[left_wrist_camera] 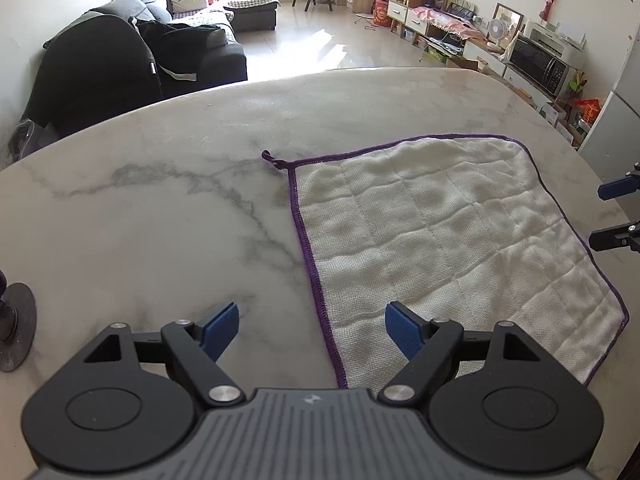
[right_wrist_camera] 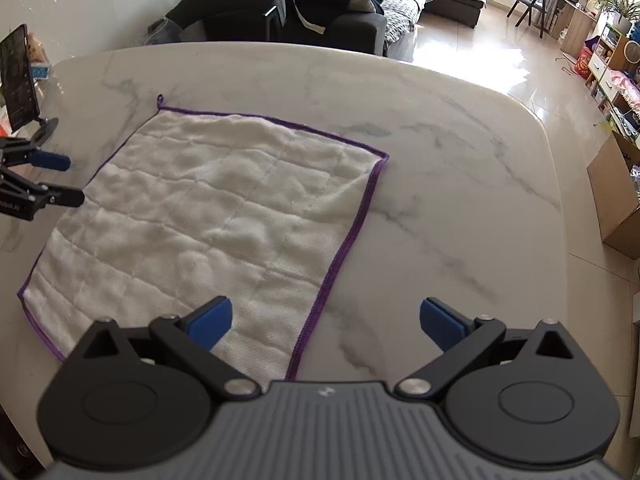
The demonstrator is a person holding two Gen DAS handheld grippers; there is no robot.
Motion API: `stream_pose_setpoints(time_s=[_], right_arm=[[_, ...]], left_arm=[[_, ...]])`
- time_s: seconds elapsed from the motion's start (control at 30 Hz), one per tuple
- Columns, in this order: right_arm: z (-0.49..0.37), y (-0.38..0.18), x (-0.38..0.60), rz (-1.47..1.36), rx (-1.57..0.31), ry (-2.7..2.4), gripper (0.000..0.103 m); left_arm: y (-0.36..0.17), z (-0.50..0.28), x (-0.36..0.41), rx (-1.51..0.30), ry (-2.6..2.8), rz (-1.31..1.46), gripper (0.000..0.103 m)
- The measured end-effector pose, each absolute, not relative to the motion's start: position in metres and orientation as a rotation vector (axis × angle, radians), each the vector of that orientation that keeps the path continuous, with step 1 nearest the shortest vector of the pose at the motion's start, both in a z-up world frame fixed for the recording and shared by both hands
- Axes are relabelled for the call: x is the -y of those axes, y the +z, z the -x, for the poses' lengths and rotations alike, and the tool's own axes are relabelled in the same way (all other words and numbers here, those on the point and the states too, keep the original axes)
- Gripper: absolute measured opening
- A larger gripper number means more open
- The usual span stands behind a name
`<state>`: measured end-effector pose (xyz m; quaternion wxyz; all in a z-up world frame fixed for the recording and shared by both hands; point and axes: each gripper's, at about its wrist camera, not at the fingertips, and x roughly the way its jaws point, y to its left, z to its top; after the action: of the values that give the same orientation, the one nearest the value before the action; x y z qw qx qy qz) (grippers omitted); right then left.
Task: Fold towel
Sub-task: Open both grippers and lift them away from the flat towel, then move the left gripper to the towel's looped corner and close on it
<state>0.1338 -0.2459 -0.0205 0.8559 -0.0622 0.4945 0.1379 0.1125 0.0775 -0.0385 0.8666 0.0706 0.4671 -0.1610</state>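
- Jaws of left gripper [left_wrist_camera: 312,330] spread wide, grasping nothing, straddling towel's [left_wrist_camera: 448,248] near-left hem.
- Right gripper [right_wrist_camera: 326,322] jaws spread wide, empty, over near-right hem.
- Towel flat on marble surface [left_wrist_camera: 160,216], purple-edged, between grippers.

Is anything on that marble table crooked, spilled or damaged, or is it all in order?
Nothing stands out. The white towel with purple edging lies flat and open on the marble table, only faintly rumpled, its small hanging loop sticking out at one far corner. No spill or tear shows. Both the left gripper and right gripper are open and empty.
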Motion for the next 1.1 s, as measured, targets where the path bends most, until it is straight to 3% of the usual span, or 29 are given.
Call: stream_pose_setpoints(time_s=[0.63,0.77,0.97,1.1], right_arm=[[-0.186,-0.03,0.269,0.017,-1.07,0.224,0.101],[-0.198,-0.03,0.272,-0.008,-1.074,0.225,0.096],[-0.219,-0.032,0.272,-0.035,-1.093,0.226,0.079],[-0.234,-0.032,0.271,-0.041,-1.105,0.23,0.075]], left_arm=[[-0.047,-0.16,-0.083,-0.976,-0.293,-0.093,0.081],[-0.047,-0.172,-0.085,-0.97,-0.308,-0.069,0.08],[-0.048,-0.196,-0.074,-0.955,-0.308,-0.106,0.079],[-0.049,-0.204,-0.064,-0.947,-0.307,-0.144,0.078]])
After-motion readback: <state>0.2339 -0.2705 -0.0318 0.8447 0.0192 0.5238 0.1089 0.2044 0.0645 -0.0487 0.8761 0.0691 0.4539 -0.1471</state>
